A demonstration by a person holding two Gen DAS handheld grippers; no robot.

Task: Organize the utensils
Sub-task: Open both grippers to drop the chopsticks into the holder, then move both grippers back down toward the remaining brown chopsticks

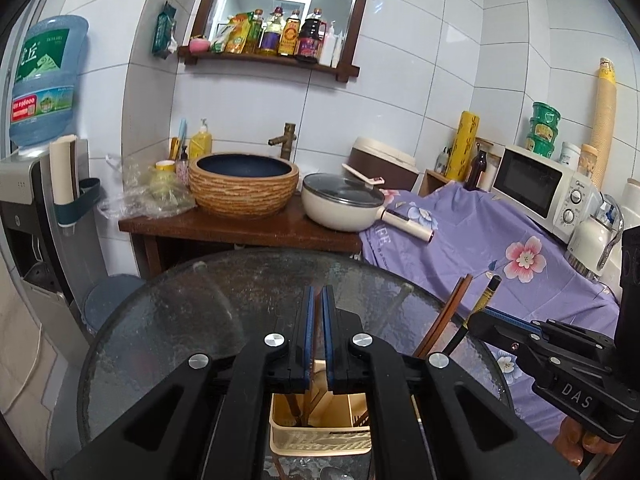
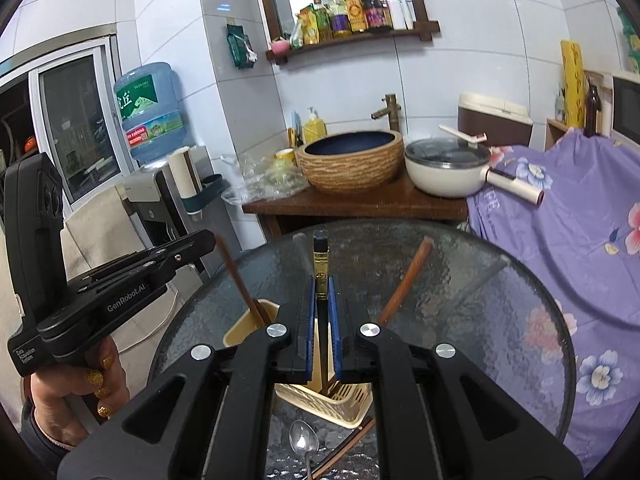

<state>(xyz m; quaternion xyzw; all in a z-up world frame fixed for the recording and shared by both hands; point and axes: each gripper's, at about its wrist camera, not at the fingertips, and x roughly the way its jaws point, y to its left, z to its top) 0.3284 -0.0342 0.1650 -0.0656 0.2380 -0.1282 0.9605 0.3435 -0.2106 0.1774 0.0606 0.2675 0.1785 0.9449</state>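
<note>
A beige slotted utensil basket [image 1: 320,438] [image 2: 348,404] stands on the round glass table [image 2: 480,300], right under both grippers. My left gripper [image 1: 318,294] [image 2: 208,240] is shut on a brown chopstick [image 2: 236,276] whose lower end reaches into the basket. My right gripper [image 2: 320,282] [image 1: 476,320] is shut on a black chopstick with a gold band [image 2: 320,264] [image 1: 490,292]; its tip is down inside the basket. More brown chopsticks [image 1: 450,312] [image 2: 408,280] lean out of the basket. A metal spoon [image 2: 304,440] and loose chopsticks [image 2: 344,452] lie on the glass in front of it.
Behind the table a wooden counter [image 1: 240,228] holds a woven basin [image 1: 244,184] and a lidded cream pan [image 1: 344,204]. A purple floral cloth [image 1: 500,248] covers the surface to the right, with a microwave [image 1: 544,188] on it. A water dispenser [image 1: 24,200] stands at the left.
</note>
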